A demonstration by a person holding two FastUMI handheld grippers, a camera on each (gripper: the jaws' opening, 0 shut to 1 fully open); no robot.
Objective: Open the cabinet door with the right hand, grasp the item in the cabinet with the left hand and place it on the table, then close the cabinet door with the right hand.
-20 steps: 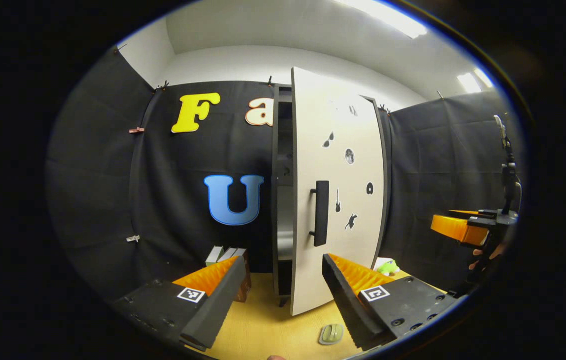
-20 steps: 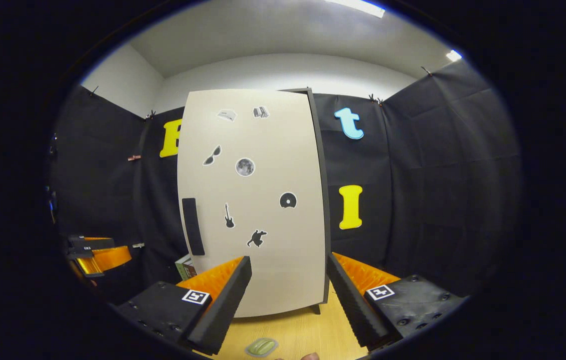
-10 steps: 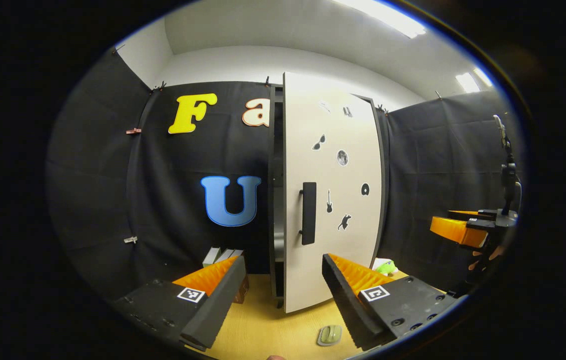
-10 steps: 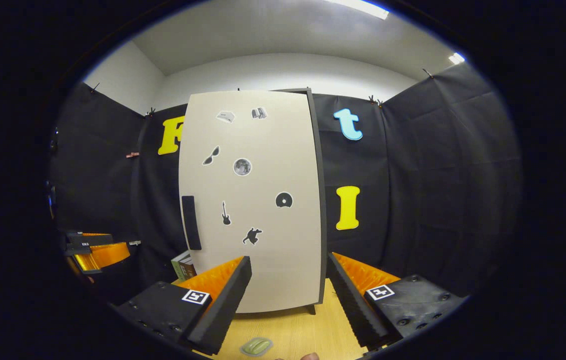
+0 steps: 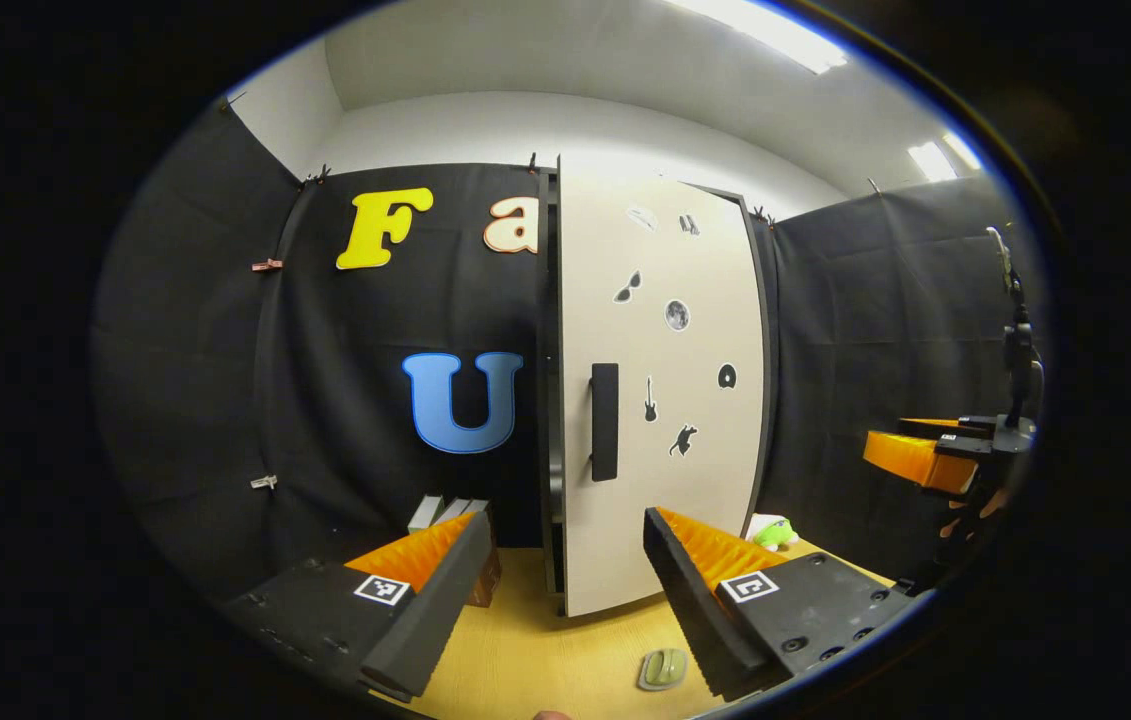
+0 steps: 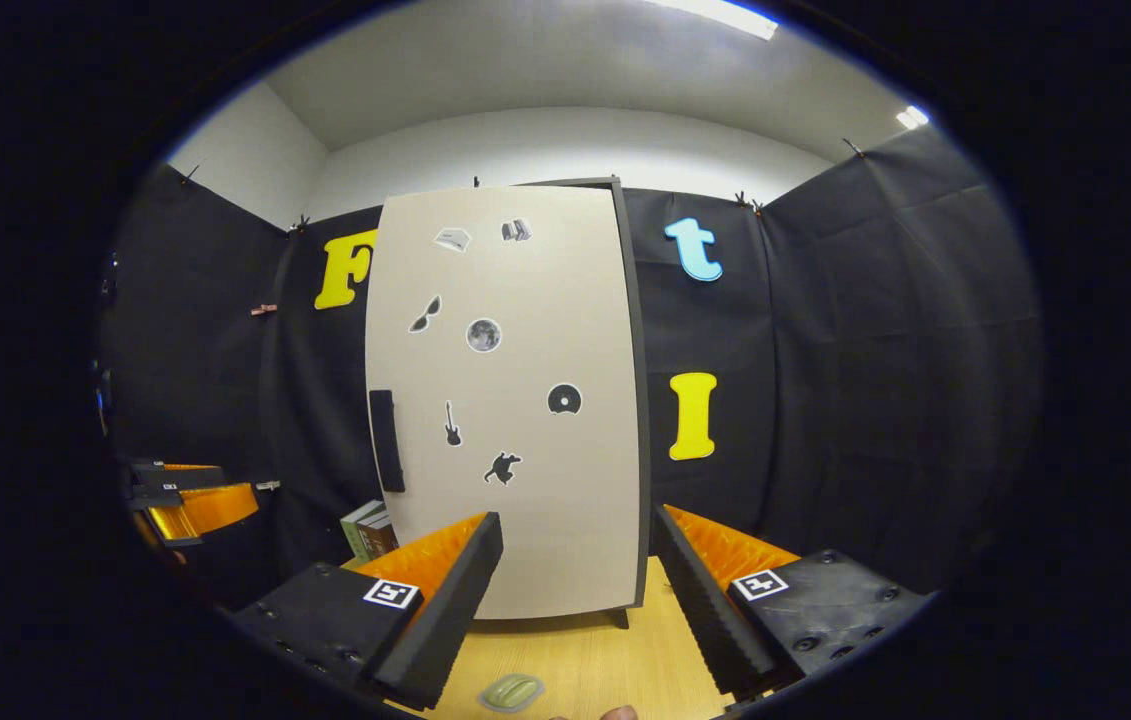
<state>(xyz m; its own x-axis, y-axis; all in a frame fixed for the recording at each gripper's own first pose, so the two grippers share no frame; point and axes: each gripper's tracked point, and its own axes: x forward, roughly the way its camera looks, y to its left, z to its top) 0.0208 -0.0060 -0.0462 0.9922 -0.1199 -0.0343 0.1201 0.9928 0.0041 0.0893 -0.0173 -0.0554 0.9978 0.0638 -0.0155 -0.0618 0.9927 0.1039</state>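
Jaws apart on both grippers — cabinet door (image 6: 510, 400) nearly flush with its frame

Left gripper (image 5: 565, 590) has its fingers (image 5: 435, 590) spread wide apart with nothing between them. Right gripper (image 6: 575, 600) likewise stands with fingers (image 6: 450, 600) parted and bare. Both point level and forward; a fingertip of the holding hand (image 5: 965, 510) shows beneath the right one
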